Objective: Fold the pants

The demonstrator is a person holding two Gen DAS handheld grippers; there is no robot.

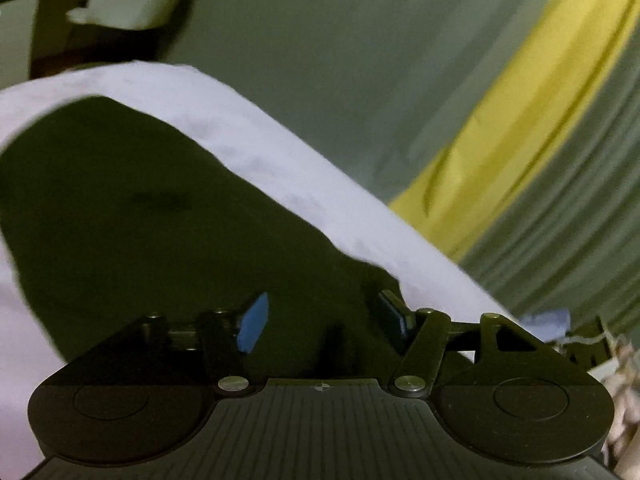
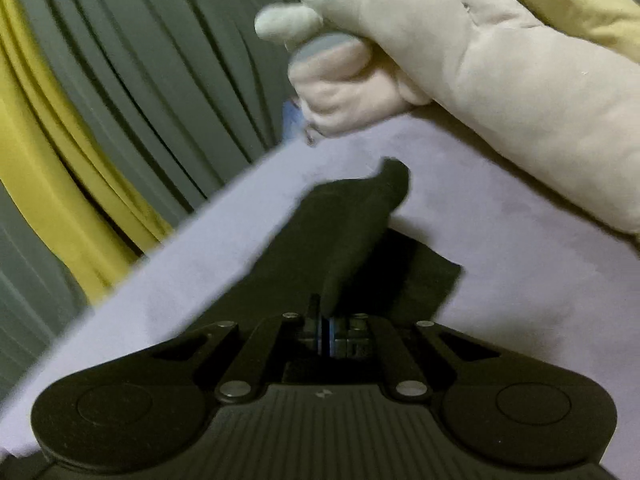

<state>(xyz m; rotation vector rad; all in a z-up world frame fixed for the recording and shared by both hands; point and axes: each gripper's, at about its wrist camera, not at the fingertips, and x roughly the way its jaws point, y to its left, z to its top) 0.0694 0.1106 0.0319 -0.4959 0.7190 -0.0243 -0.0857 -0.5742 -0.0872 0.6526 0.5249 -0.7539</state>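
Pants (image 2: pixel 352 232) lie dark on the pale sheet (image 2: pixel 520 280); right gripper (image 2: pixel 325 330) pinches a raised fold, left gripper (image 1: pixel 320 320) stands released above them.

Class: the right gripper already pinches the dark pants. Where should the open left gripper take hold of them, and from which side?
The left gripper probably best takes the pants at the cloth edge nearest it, coming in low from its own side. The fabric lies flat over the lilac sheet, so only a border offers something to pinch. The right gripper grips a raised fold.
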